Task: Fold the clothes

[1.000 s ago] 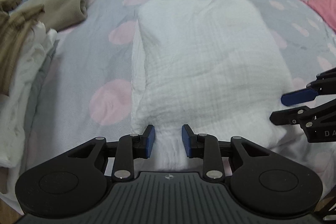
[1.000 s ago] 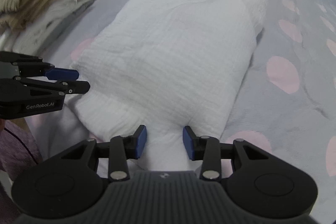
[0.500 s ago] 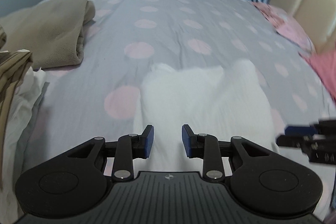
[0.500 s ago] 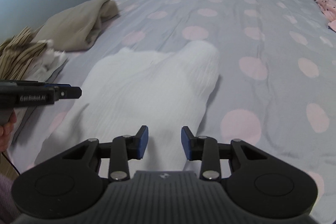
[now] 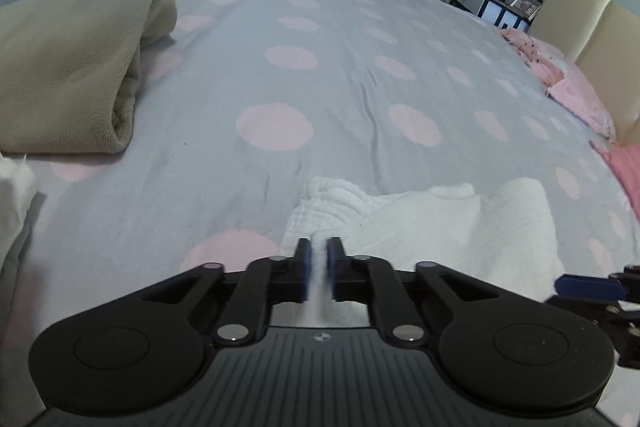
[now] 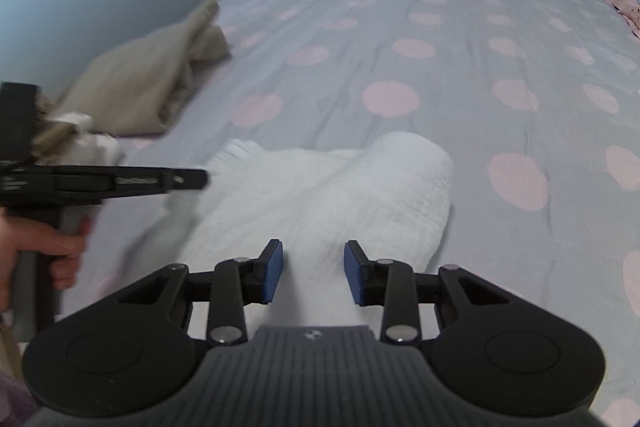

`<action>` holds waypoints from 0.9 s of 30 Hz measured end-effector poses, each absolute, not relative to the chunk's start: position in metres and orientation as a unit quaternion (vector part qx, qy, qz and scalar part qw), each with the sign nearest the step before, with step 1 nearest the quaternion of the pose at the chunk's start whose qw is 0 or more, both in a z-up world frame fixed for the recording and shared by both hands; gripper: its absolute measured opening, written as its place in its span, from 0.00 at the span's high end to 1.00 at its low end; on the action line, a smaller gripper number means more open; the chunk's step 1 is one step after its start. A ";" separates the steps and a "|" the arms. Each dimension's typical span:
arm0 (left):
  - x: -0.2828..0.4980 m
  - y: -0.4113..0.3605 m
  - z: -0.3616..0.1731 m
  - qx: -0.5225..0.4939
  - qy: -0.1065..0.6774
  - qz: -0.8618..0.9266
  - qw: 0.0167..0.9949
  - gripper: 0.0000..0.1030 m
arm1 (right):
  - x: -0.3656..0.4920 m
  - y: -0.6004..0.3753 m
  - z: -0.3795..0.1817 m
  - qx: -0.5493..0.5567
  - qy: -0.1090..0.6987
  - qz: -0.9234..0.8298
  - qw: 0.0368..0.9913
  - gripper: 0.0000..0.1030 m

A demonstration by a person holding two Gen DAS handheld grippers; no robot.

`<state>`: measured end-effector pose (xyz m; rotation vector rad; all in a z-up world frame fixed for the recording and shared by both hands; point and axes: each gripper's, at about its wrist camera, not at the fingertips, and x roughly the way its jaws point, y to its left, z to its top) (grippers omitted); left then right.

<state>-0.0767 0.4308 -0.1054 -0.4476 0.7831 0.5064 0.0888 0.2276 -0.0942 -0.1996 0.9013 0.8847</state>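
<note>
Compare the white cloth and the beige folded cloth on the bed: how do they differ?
The white cloth looks thin and crinkled; the beige cloth looks thick and fleecy. The white cloth is pinched in the left gripper, with the right gripper open around it; nothing touches the beige cloth. The white one is near the grippers, the beige one further left. Both lie on the dotted bedcover.

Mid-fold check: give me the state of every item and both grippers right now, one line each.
Left gripper: jaws just closed, pinching the white cloth.
Right gripper: open, cloth between the pads, not clamped.
White cloth: bunched, lying on the bed.
Beige garment: folded, lying apart.
Pink bedding: rumpled.
</note>
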 end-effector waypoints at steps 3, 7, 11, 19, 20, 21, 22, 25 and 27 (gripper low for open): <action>-0.076 0.432 -0.110 -0.204 0.385 0.260 0.862 0.96 | 0.104 0.235 -0.109 -0.088 0.433 0.398 0.804 0.66; -0.077 0.436 -0.117 -0.198 0.392 0.278 0.854 0.96 | 0.122 0.240 -0.129 -0.091 0.449 0.369 0.808 0.66; -0.075 0.438 -0.121 -0.198 0.393 0.282 0.852 0.96 | 0.135 0.238 -0.141 -0.069 0.460 0.360 0.809 0.66; -0.079 0.425 -0.099 -0.182 0.364 0.294 0.865 0.95 | 0.129 0.238 -0.111 -0.057 0.428 0.369 0.823 0.65; -0.079 0.420 -0.094 -0.172 0.360 0.290 0.870 0.95 | 0.127 0.238 -0.107 -0.061 0.421 0.373 0.825 0.65; -0.078 0.415 -0.089 -0.162 0.357 0.284 0.875 0.95 | 0.124 0.238 -0.103 -0.065 0.415 0.378 0.825 0.65; -0.077 0.409 -0.085 -0.155 0.353 0.272 0.882 0.95 | 0.122 0.239 -0.101 -0.068 0.412 0.386 0.822 0.66; -0.068 0.394 -0.078 -0.155 0.358 0.217 0.895 0.95 | 0.116 0.246 -0.100 -0.073 0.417 0.413 0.807 0.70; -0.058 0.385 -0.082 -0.155 0.375 0.176 0.897 0.95 | 0.111 0.251 -0.105 -0.083 0.420 0.425 0.797 0.84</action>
